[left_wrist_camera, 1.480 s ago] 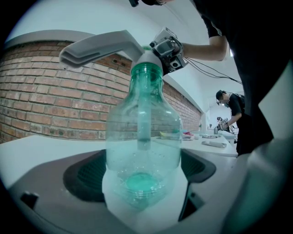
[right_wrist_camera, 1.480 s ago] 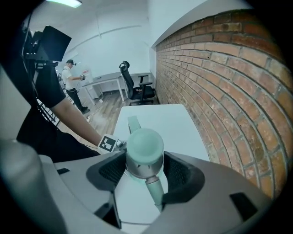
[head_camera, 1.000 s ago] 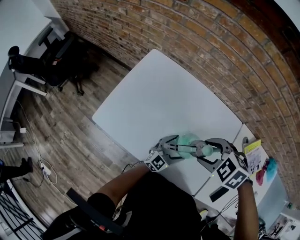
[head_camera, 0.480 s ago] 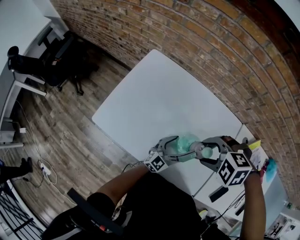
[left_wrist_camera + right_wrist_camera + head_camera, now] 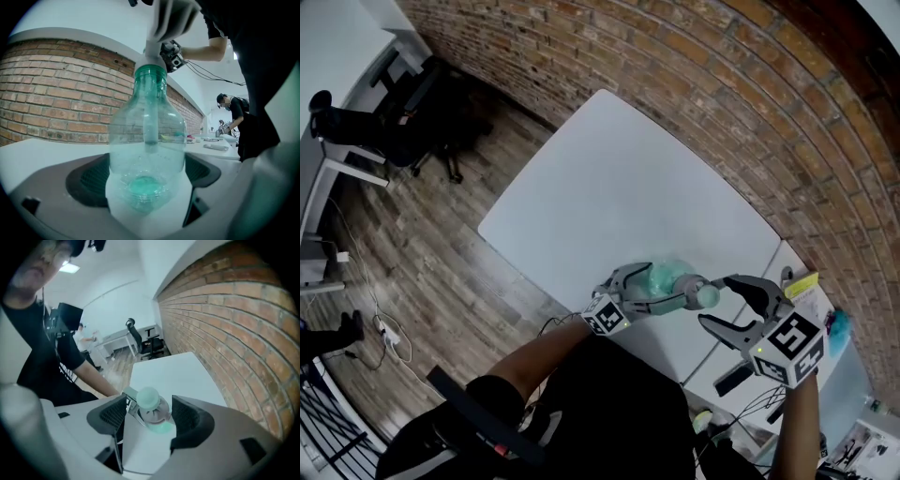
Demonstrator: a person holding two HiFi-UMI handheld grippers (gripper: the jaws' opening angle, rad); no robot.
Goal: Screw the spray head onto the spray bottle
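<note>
The spray bottle (image 5: 146,136) is held above the near edge of the white tabletop (image 5: 619,187), lying almost level and clamped at its body by the jaws of the left gripper (image 5: 656,286). The spray head (image 5: 149,398) is seated on its neck. The jaws of the right gripper (image 5: 719,301) are spread wide and have just been opening; the head is framed between them, but no pad is pressed on it.

The step is judged to be a release between twists, or after the last one. If more turning is needed, the head must be gripped squarely again and twisted while the bottle is kept steady.

The green collar and the dip tube inside the bottle are shown only in the left gripper view. The head's top, end-on, is shown only in the right gripper view. How the two grippers face each other is shown only in the head view.
</note>
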